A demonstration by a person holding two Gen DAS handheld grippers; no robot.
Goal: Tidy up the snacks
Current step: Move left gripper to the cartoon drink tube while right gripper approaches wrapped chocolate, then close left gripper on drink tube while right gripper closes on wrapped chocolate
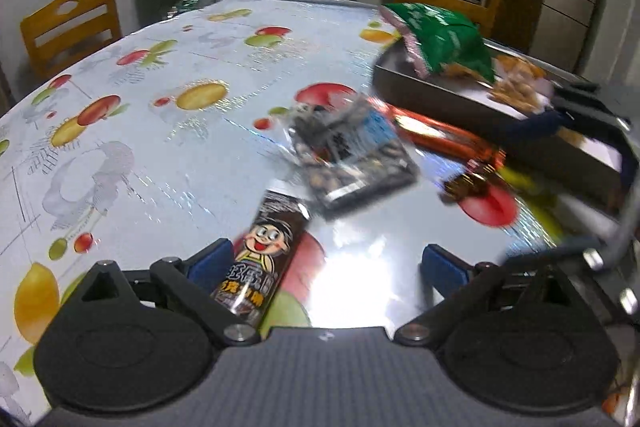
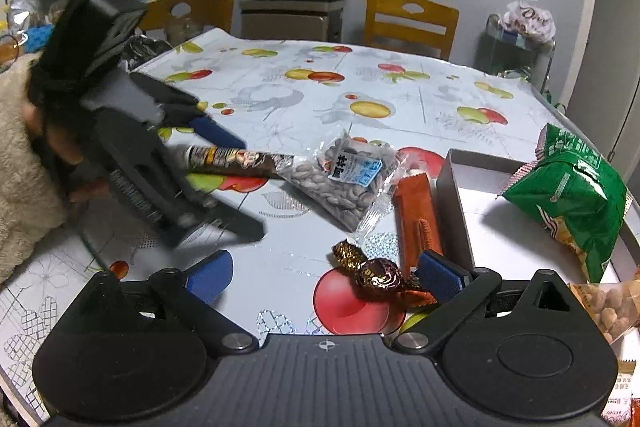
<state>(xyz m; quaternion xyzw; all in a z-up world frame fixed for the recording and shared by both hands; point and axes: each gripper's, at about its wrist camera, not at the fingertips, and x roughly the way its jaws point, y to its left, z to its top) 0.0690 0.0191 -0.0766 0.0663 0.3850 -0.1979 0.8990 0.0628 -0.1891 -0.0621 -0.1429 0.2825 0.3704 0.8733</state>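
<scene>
The brown snack stick carries a cartoon boy's face and yellow Chinese characters too blurred to read; in the left wrist view it lies low in the centre of the frame on the fruit-print counter, just inside the blue pad of the left claw, whose jaws stand wide apart and press on nothing. Above it, mid-frame, the clear bag of seeds shows a blue-and-white label with dark Chinese characters. To the right of the bag lies an orange packet, its print illegible, and the grey tray at the right edge holds a green bag with white lettering I cannot make out. In the right wrist view the right claw is also spread wide and empty, tilted down over the counter, with a gold-and-brown foil-wrapped candy between its pads, touching neither that I can tell. At the left of that frame a hand in a fuzzy beige sleeve holds the left claw angled down toward the stick.
</scene>
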